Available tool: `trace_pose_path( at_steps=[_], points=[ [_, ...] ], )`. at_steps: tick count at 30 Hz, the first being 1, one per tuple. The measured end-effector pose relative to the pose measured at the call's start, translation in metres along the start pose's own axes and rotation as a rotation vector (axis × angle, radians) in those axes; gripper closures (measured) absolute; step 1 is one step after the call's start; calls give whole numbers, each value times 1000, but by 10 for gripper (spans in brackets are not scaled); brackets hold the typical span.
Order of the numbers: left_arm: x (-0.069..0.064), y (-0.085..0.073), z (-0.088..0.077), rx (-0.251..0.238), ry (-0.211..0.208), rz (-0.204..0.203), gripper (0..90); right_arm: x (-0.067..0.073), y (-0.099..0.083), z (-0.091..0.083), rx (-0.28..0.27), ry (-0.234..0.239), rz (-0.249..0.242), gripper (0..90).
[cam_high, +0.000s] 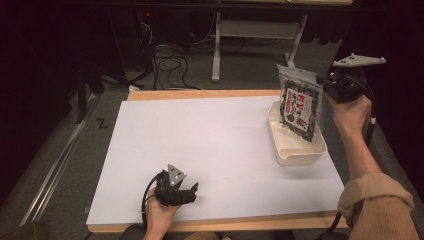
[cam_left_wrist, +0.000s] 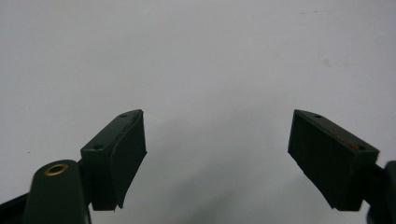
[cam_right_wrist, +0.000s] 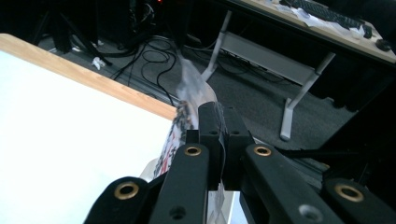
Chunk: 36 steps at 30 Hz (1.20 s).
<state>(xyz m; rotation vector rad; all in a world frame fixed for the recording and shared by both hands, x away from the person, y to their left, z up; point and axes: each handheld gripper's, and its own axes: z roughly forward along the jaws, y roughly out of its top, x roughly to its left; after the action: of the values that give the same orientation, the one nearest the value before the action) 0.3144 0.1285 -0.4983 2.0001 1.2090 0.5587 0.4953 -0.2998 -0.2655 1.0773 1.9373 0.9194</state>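
- The right claw is closed on the top edge of a snack bag; in the right gripper view, the two jaws of the right claw are pressed together with the bag's clear upper edge pinched between them.
- The bag is held upright and slightly tilted, at the far right of the desk.
- The bag's lower end is seen hanging within or just above a cream tray; contact with the tray floor cannot be told.
- A dark printed front with a white and red label is shown on the bag.
- The tray is placed on the white sheet covering the desk, near its right edge.
- The left claw is held low over the near left part of the desk, well apart from the bag and the tray.
- In the left gripper view, the jaws of the left claw are spread wide, with bare white surface between them and nothing gripped.
- Beyond the far edge of the desk, black cables are seen lying on the grey floor beside a table leg.
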Motion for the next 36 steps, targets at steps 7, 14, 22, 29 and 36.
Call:
trace_pose_path(
  at_steps=[7, 14, 22, 29, 36],
  points=[
    [2, -1, -2, -7, -1, -8, 198, 2, 4, 15, -20, -2, -12, 900],
    [1, -1, -1, -4, 6, -6, 198, -4, -24, 17, -19, 55, 25, 899],
    [1, -1, 1, 7, 6, -9, 199, -23, -45, 6, -4, 136, 92, 900],
    [1, -2, 0, 5, 3, -10, 199, -33, -57, 5, 14, 161, 142, 899],
    [0, -1, 1, 8, 4, -4, 199, -49, -84, 2, 39, 140, 211, 893]
  ],
)
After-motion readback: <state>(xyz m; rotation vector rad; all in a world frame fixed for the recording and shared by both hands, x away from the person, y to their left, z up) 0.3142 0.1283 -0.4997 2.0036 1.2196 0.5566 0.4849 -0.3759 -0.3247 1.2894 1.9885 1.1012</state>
